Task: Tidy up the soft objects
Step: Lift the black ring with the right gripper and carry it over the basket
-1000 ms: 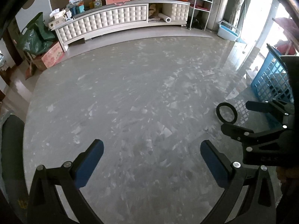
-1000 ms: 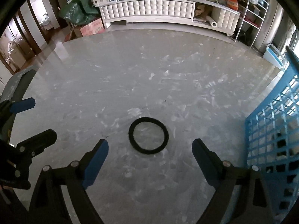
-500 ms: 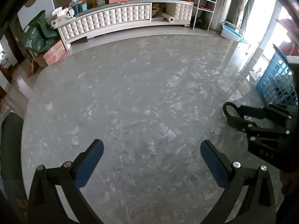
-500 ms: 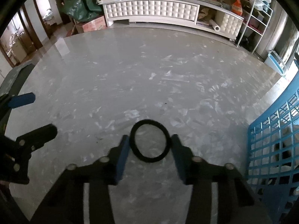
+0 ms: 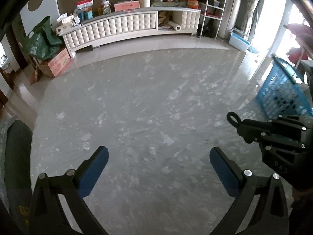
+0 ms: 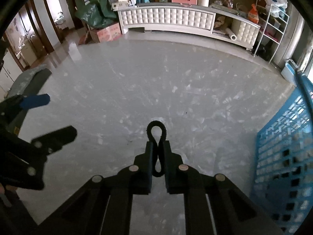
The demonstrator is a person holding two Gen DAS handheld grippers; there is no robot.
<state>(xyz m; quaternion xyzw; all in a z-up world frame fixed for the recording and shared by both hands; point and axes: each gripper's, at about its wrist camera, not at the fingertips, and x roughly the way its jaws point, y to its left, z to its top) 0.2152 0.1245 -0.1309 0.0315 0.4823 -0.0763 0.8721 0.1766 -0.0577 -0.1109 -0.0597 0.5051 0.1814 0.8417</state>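
Observation:
A black elastic hair band (image 6: 156, 129) is squeezed flat between the pads of my right gripper (image 6: 158, 146), which is shut on it; a small loop sticks out past the fingertips, and the band hangs above the grey marble table (image 6: 137, 90). In the left wrist view the same band (image 5: 232, 117) pokes out of the right gripper (image 5: 241, 126) at the right side. My left gripper (image 5: 158, 159) stands open over the bare table (image 5: 137, 107) with nothing between its blue pads; one of its pads (image 6: 35, 100) shows at the left of the right wrist view.
A blue plastic lattice basket (image 6: 283, 156) stands at the table's right edge, seen too as the basket (image 5: 281, 90) in the left wrist view. Beyond the table lie a shiny floor, a long white cabinet (image 6: 176, 19), a green bag on a carton (image 6: 97, 15) and a wire shelf (image 6: 273, 19).
My right gripper went from wide open around the round band on the table to shut, pinching the band flat, and lifted it off the surface. The left gripper stayed open.

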